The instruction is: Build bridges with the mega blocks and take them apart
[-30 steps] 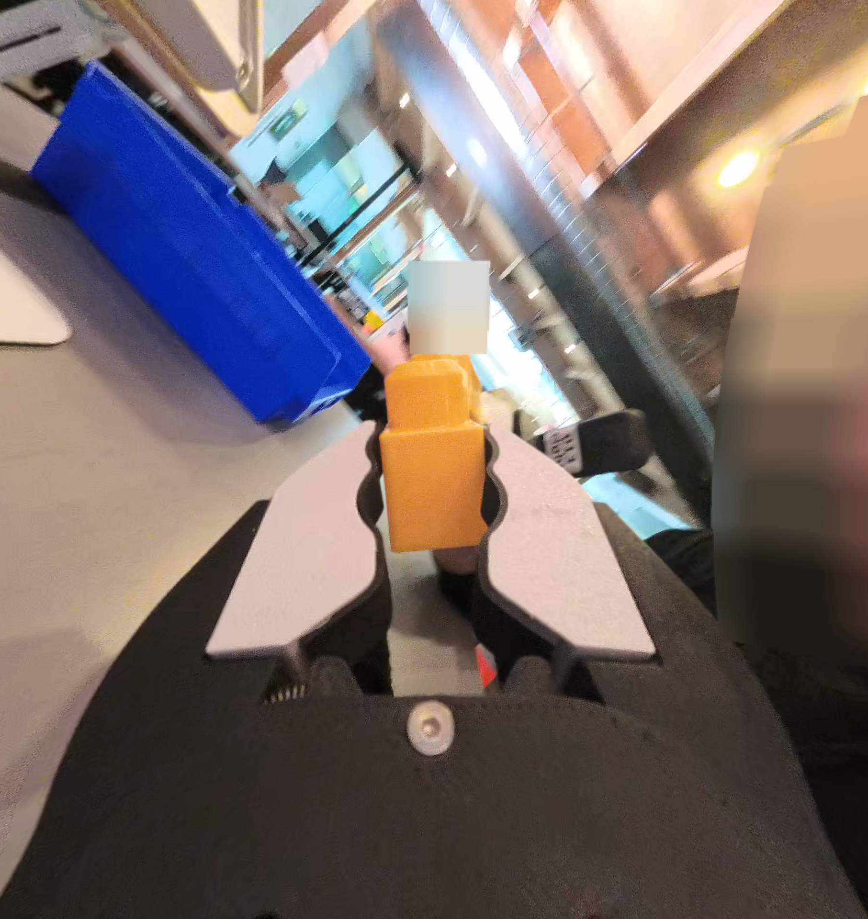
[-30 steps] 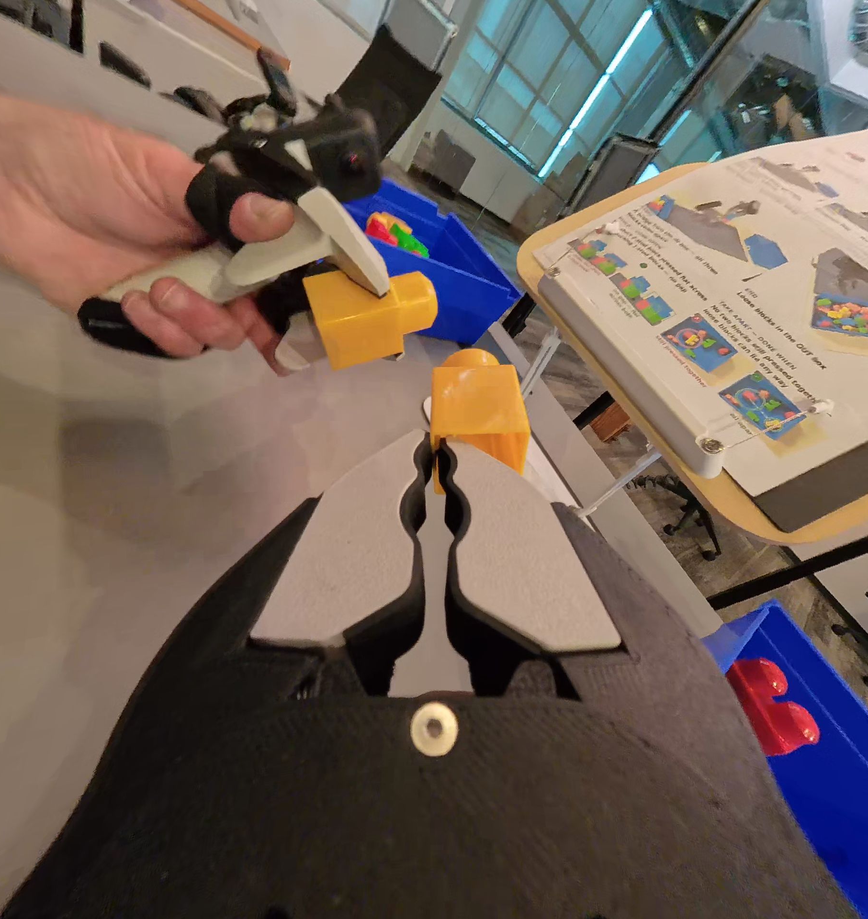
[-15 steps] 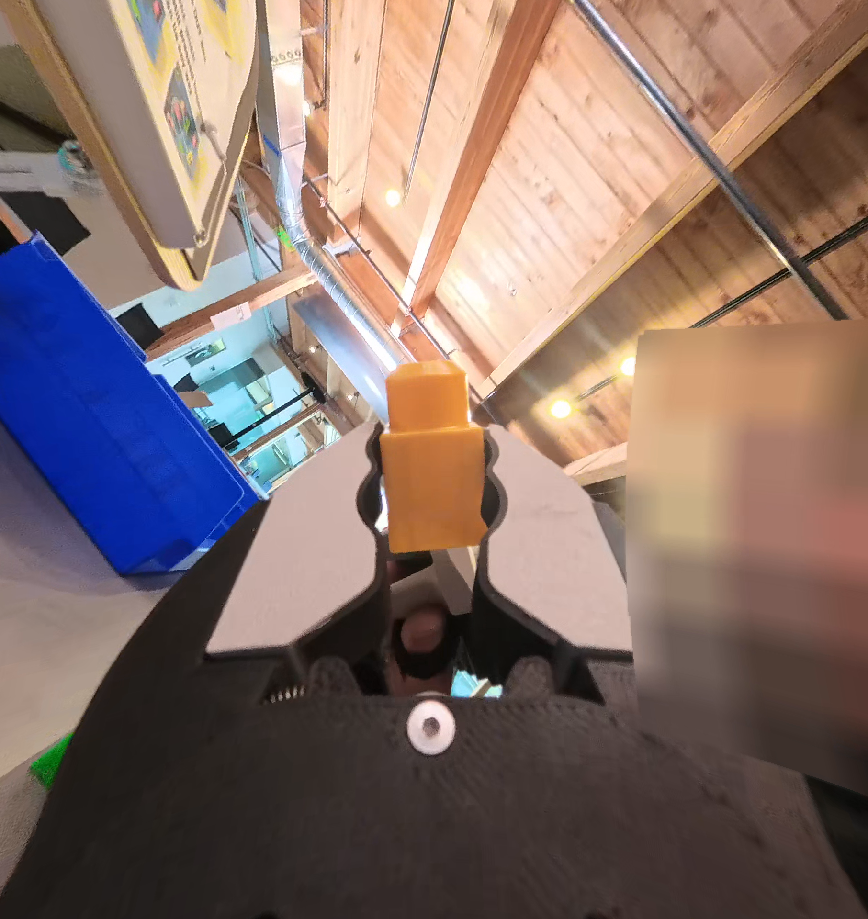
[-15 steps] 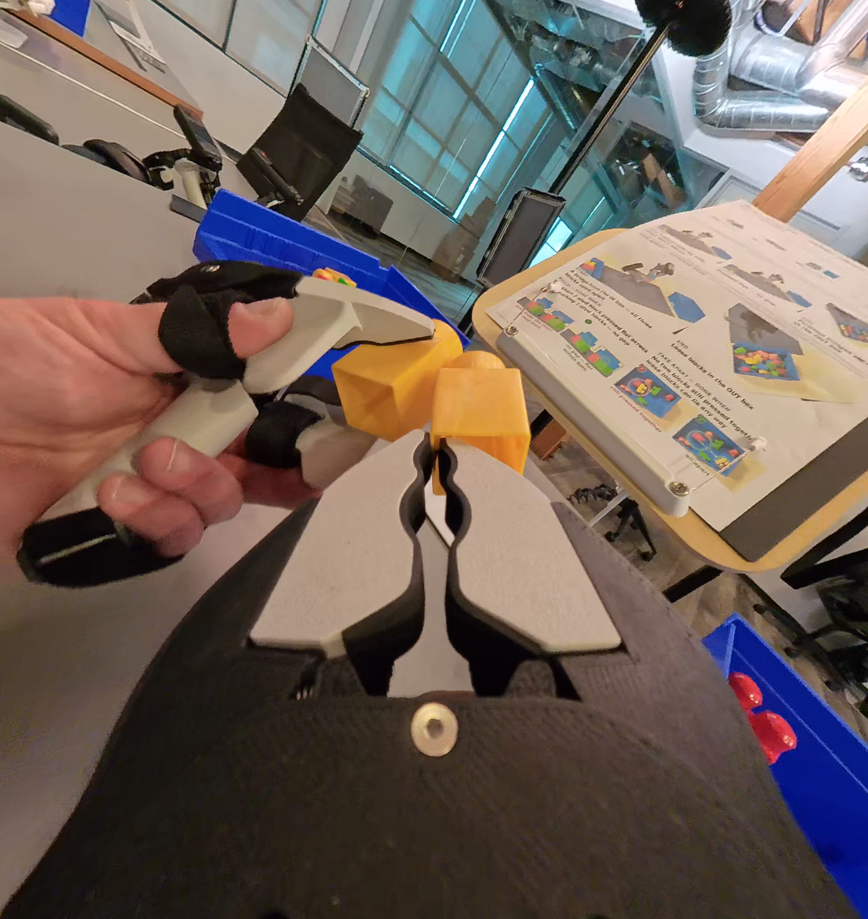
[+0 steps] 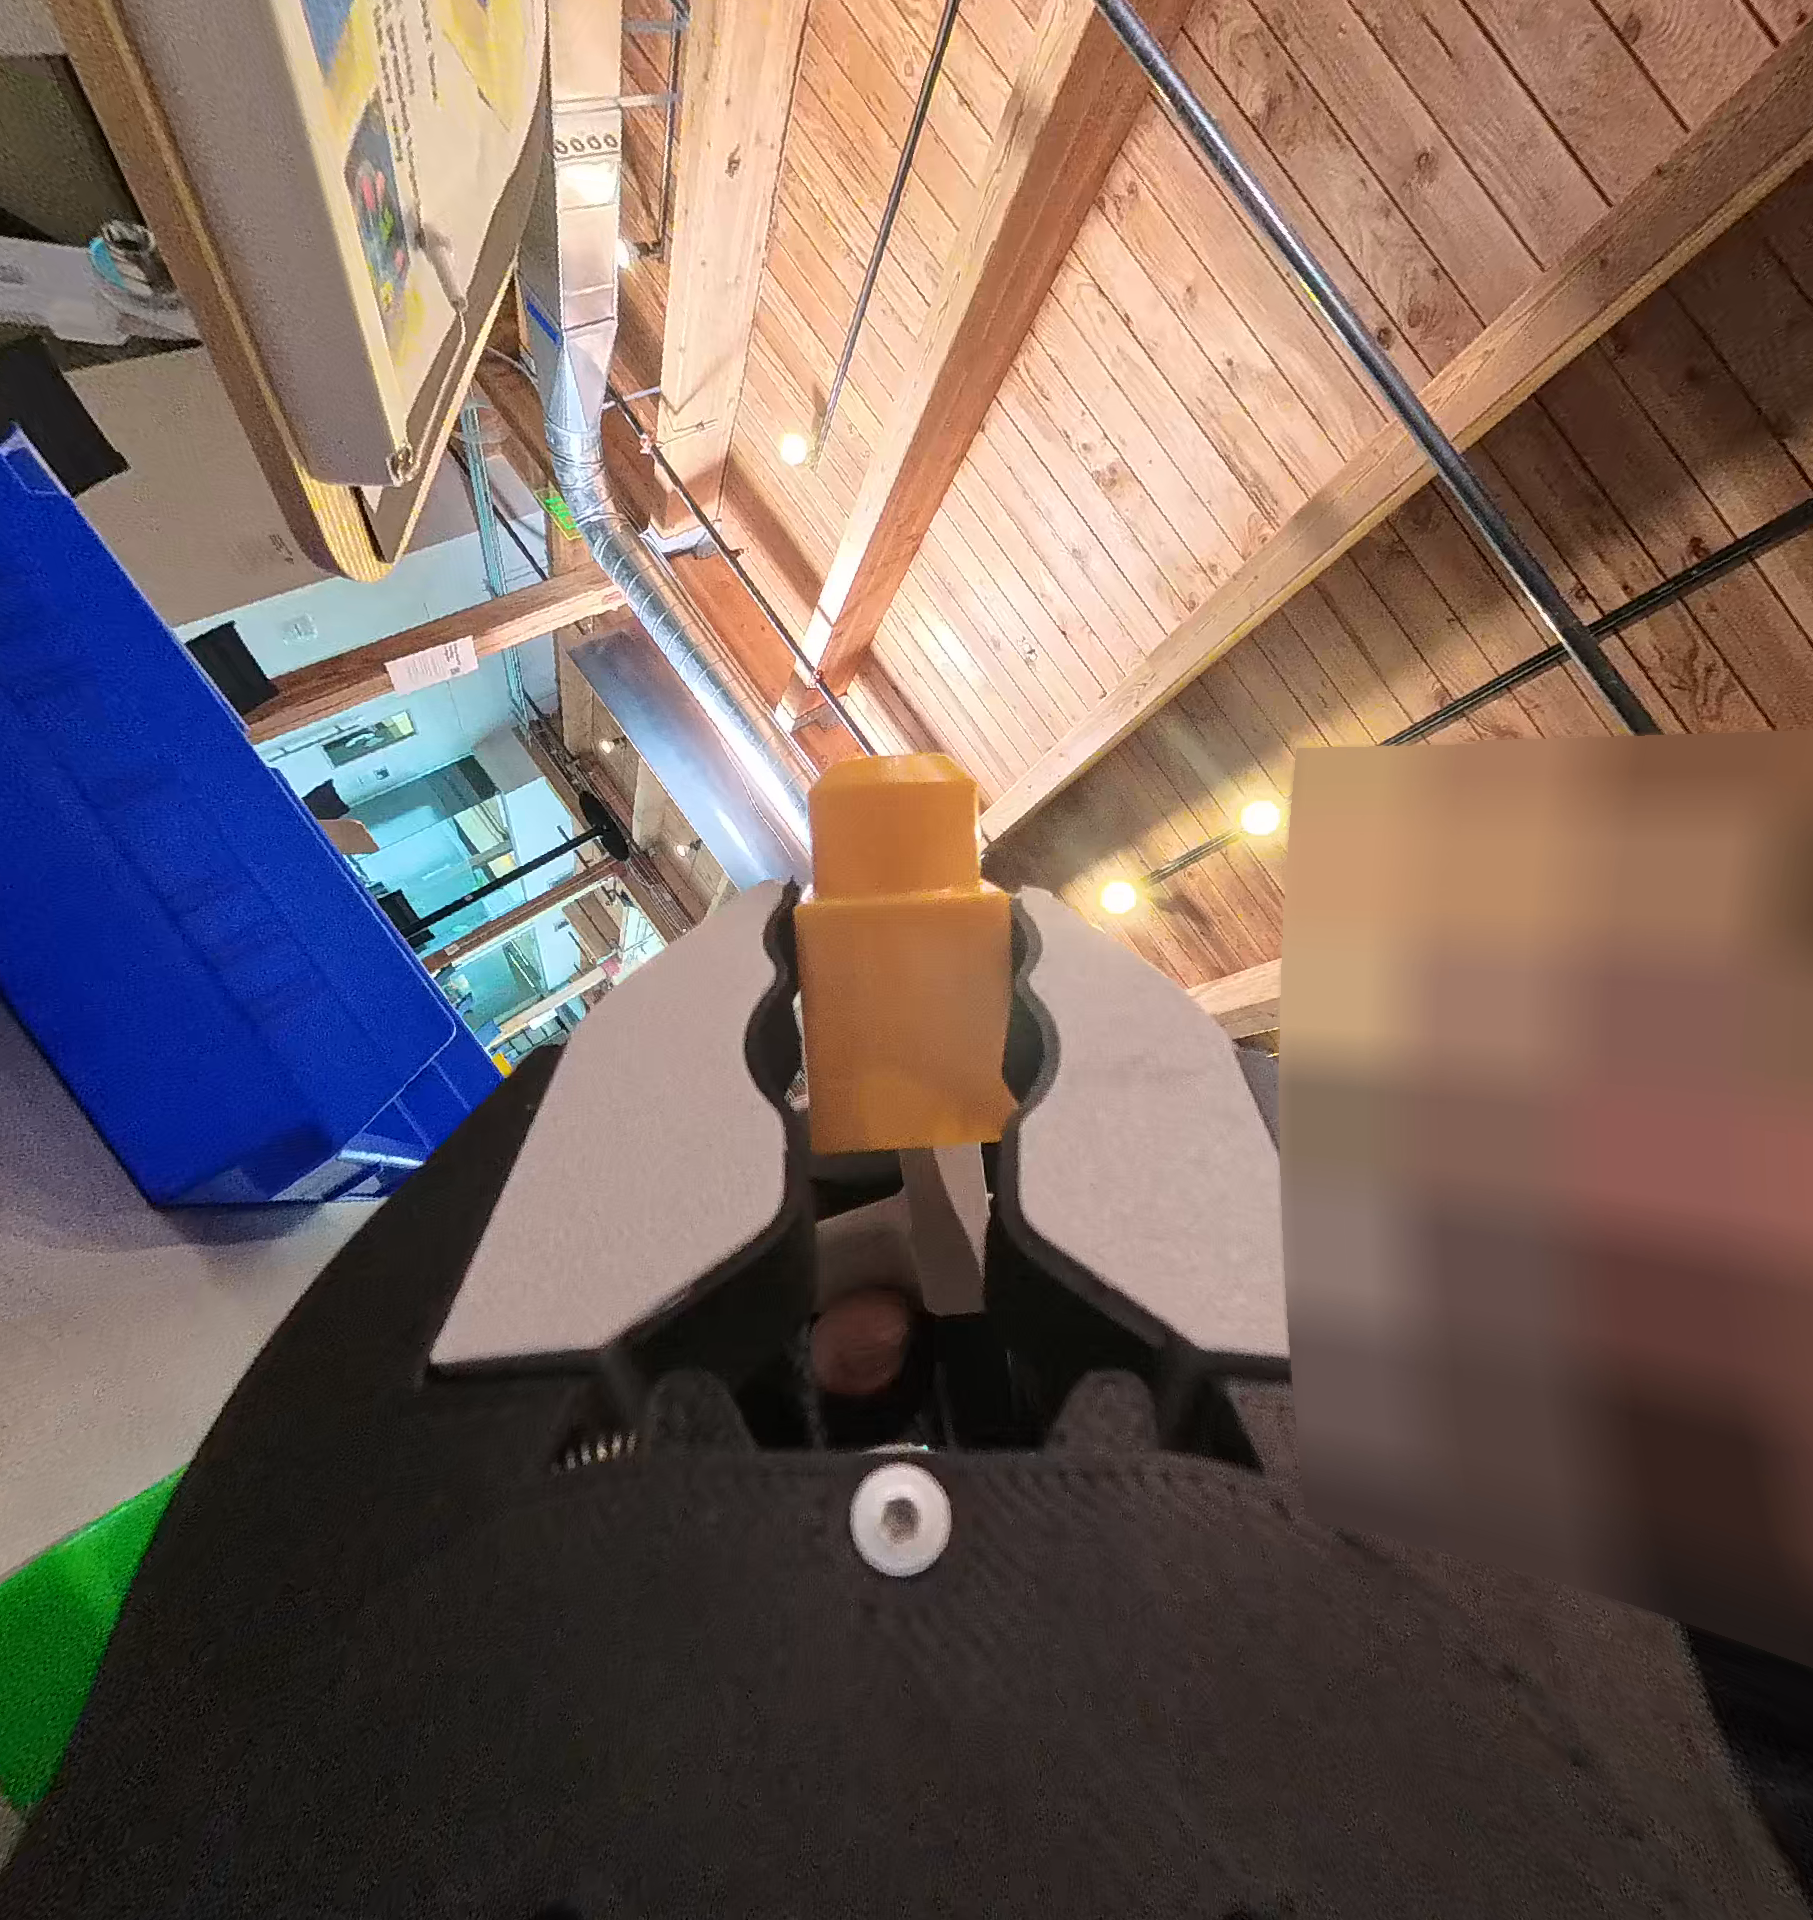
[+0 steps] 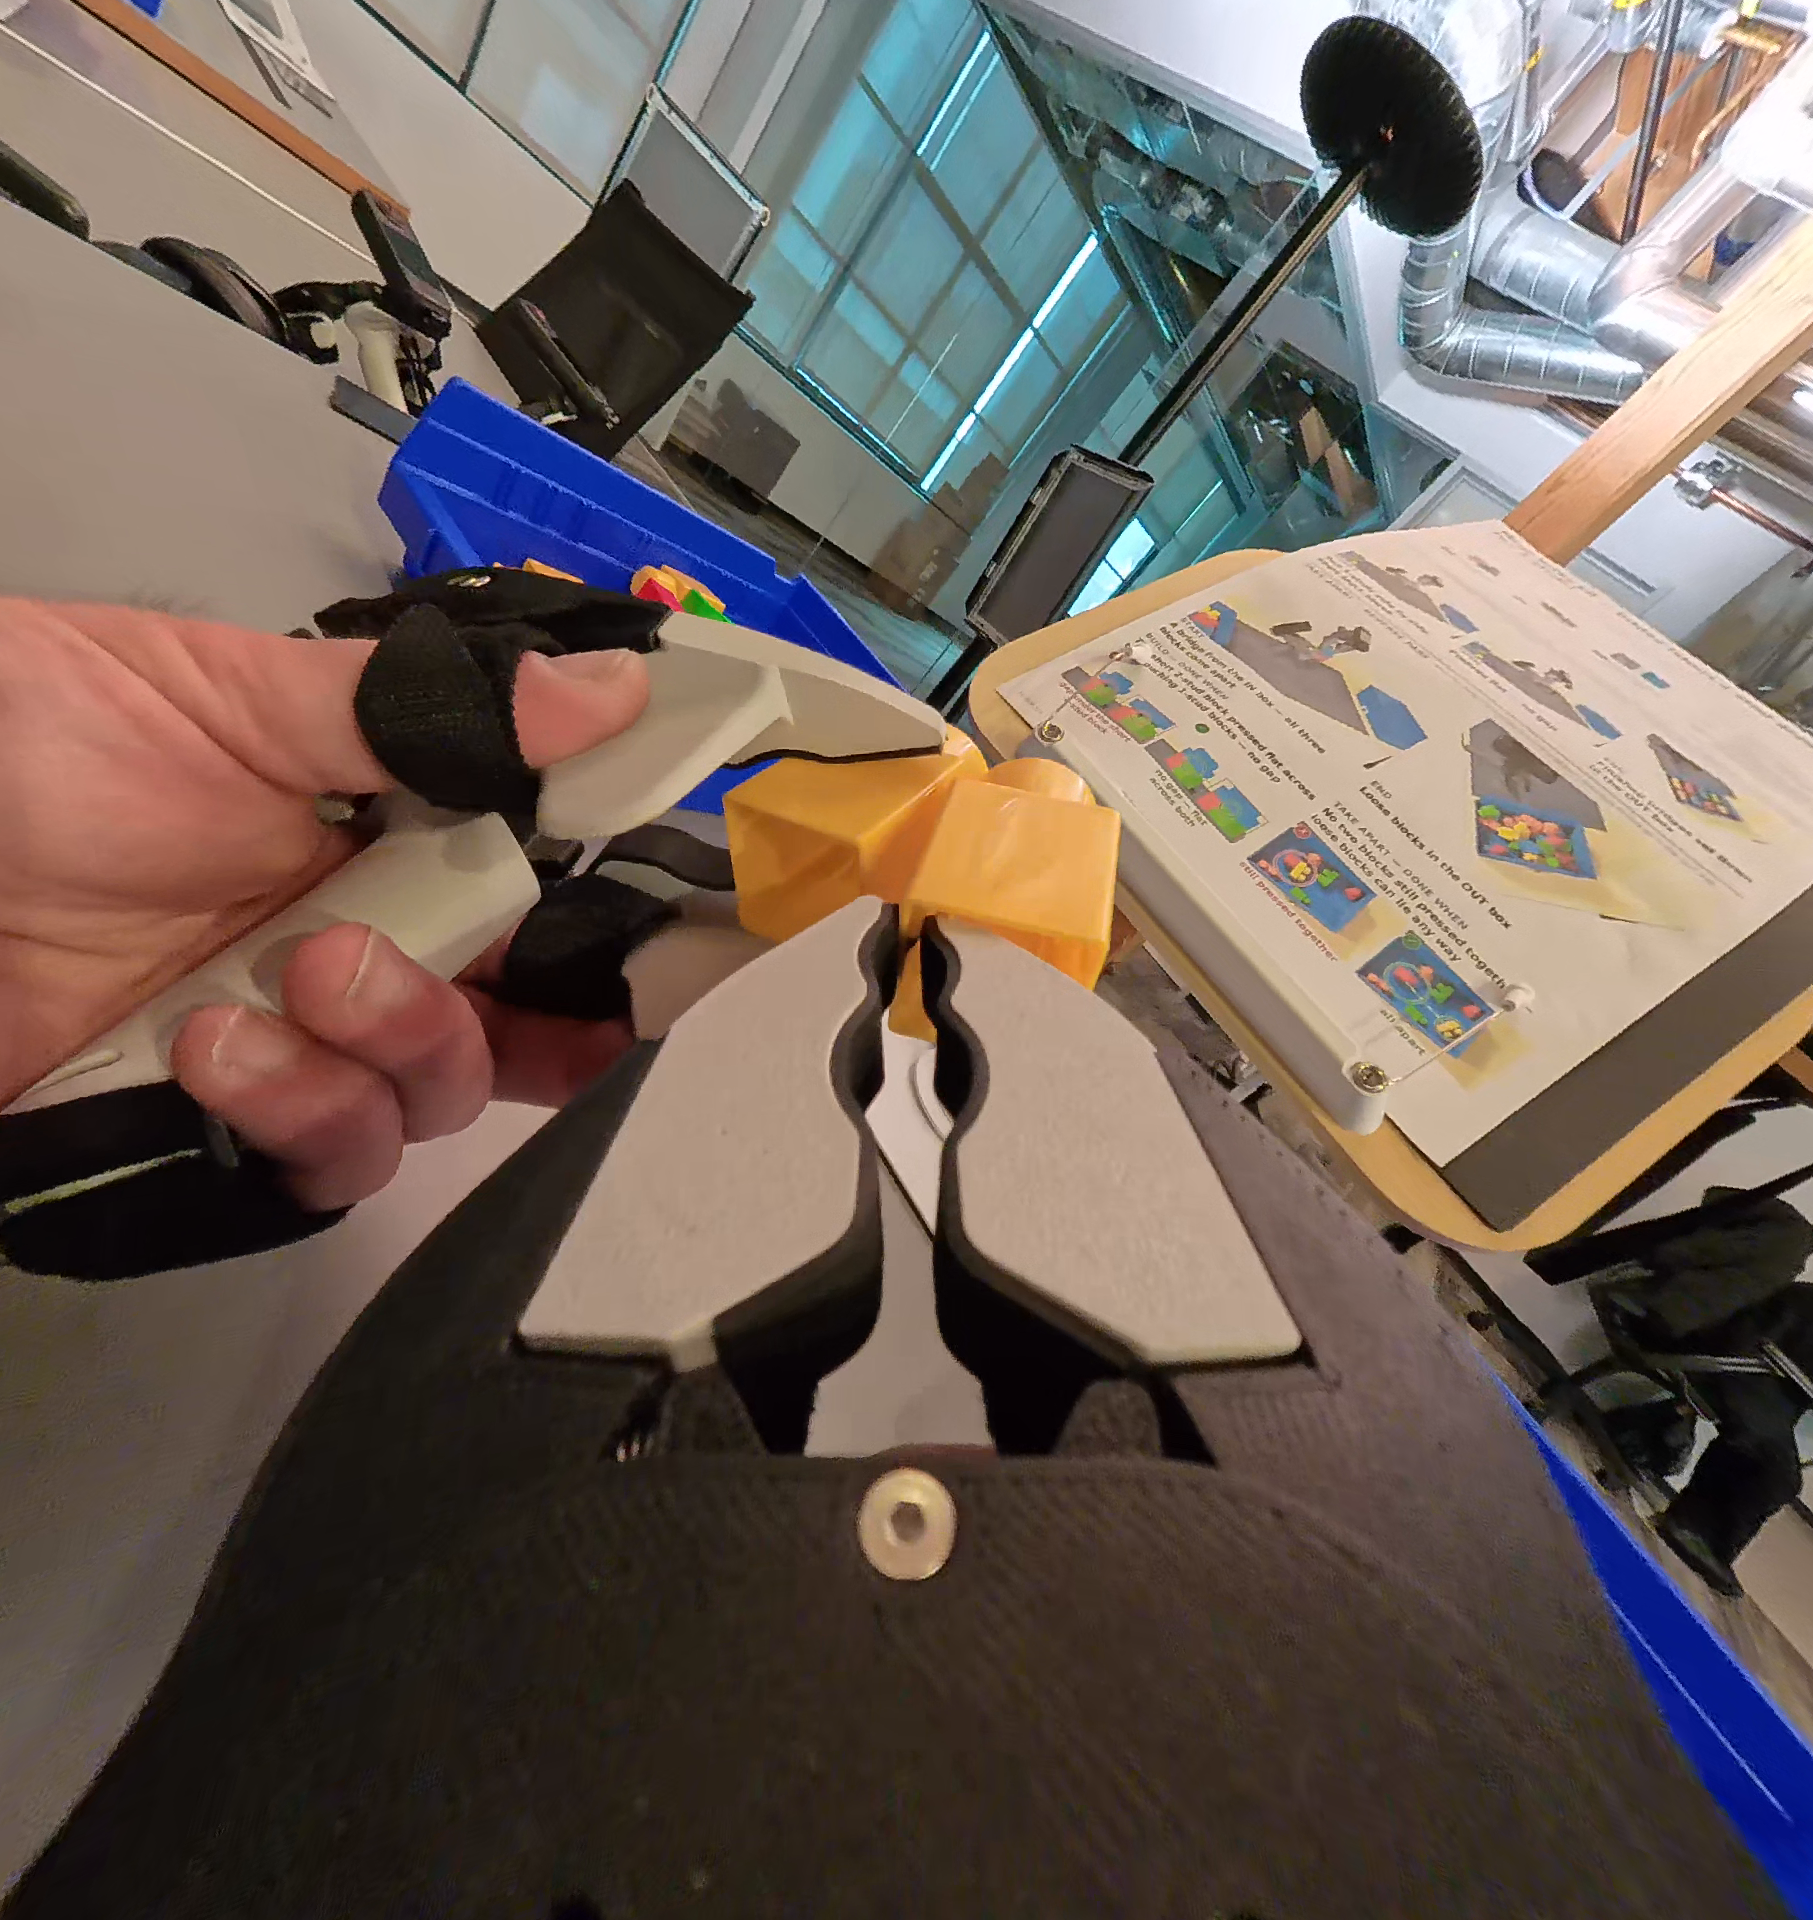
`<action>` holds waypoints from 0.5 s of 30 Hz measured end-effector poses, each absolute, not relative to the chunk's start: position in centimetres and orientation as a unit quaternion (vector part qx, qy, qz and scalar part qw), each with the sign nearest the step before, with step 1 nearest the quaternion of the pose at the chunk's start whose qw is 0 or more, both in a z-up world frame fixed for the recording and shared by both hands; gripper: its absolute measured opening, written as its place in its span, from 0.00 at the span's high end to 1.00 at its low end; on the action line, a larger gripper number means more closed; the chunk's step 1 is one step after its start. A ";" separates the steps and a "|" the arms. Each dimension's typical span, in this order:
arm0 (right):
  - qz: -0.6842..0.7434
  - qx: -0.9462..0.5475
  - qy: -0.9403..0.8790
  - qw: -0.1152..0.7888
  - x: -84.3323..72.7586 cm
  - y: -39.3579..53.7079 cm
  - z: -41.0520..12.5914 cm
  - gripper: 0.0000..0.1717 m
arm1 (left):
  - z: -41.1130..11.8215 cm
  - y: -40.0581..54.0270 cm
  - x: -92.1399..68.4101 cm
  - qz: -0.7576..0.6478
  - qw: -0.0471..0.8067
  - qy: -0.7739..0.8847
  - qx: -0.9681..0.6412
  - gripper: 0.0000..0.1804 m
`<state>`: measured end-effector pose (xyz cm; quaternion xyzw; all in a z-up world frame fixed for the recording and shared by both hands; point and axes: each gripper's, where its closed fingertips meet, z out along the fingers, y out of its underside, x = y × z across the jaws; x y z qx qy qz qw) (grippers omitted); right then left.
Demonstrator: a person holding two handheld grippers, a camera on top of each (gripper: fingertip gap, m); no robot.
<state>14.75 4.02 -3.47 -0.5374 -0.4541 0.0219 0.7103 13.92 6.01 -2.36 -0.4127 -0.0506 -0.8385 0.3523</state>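
Mega blocks are meeting now: we are bringing the left tongs' [image 6: 829, 831] pinched orange block [image 5: 902, 1023] against the right tongs' [image 6: 907, 951] pinched one [image 6: 1016, 868] at twelve o'clock, ready for mating.

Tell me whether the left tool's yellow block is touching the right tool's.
Touching: the right wrist view shows the left tool's yellow block butted against the right tool's block, no gap.

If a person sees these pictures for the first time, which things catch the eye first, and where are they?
Two orange blocks meet in mid-air at the centre of the right wrist view: the left gripper clamps one block, the right gripper pinches the wall of the other block. Behind them lies a blue bin; at right, an instruction board.
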 end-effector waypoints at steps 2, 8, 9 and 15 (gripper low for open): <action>0.021 -0.532 -0.458 0.712 14.9 3.9 -3.4 0.98 | -2.3 6.0 14.0 -0.841 0.349 -0.051 -0.411 0.80; 0.024 -0.522 -0.465 0.714 14.8 3.4 -3.3 0.97 | -2.2 5.9 14.1 -0.845 0.344 -0.052 -0.407 0.80; 0.019 -0.522 -0.466 0.714 14.8 3.4 -3.4 0.97 | -2.2 5.9 14.1 -0.846 0.343 -0.054 -0.405 0.80; -0.012 -0.522 -0.453 0.723 14.7 3.7 -3.4 0.96 | -2.2 5.6 14.4 -0.844 0.345 -0.059 -0.407 0.80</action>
